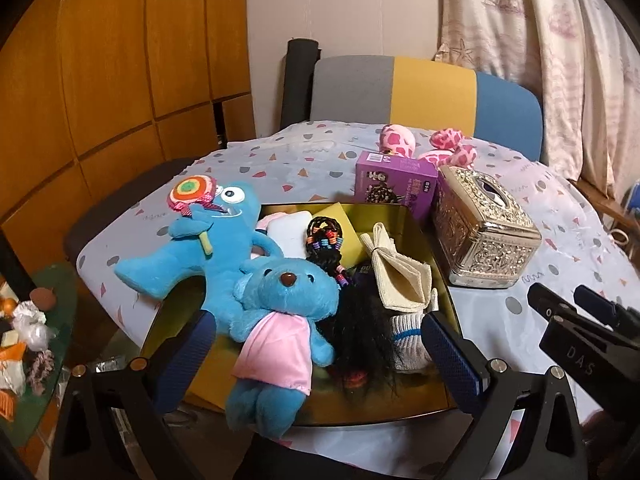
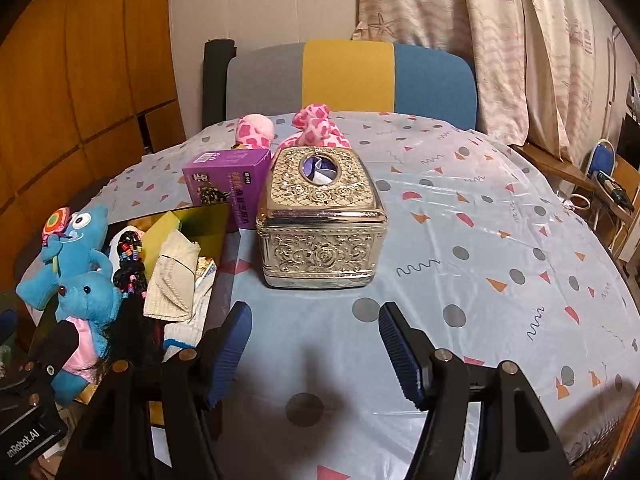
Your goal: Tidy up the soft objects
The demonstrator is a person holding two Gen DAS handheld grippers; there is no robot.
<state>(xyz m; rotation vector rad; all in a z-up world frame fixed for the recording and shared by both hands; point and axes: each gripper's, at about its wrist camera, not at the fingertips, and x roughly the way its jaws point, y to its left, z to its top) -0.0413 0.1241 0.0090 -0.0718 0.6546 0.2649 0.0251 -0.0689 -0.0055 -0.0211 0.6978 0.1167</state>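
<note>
A round table (image 2: 460,240) under a pale cloth with coloured shapes holds a gold tray (image 1: 404,216) at its near left edge. Two blue plush toys sit there: a small bear (image 1: 288,300) in a pink shirt lying at the tray's six o'clock side, and a bigger one-eyed blue toy (image 1: 200,244) holding a lollipop, draped over the rim at nine o'clock. Also in the tray are one black wig with coloured beads (image 1: 352,320), one folded cream cloth (image 1: 400,272) and one white sock (image 1: 408,340) with a blue stripe.

At the tray's two o'clock stand one purple box (image 2: 230,184) and one ornate silver tissue box (image 2: 320,220). Behind them, at twelve o'clock, lies one pink spotted plush toy (image 2: 312,124).

The left gripper (image 1: 316,356) hovers over the bear, jaws wide apart and holding nothing. The right gripper (image 2: 316,356) hangs over bare cloth before the tissue box, jaws likewise wide and empty.
</note>
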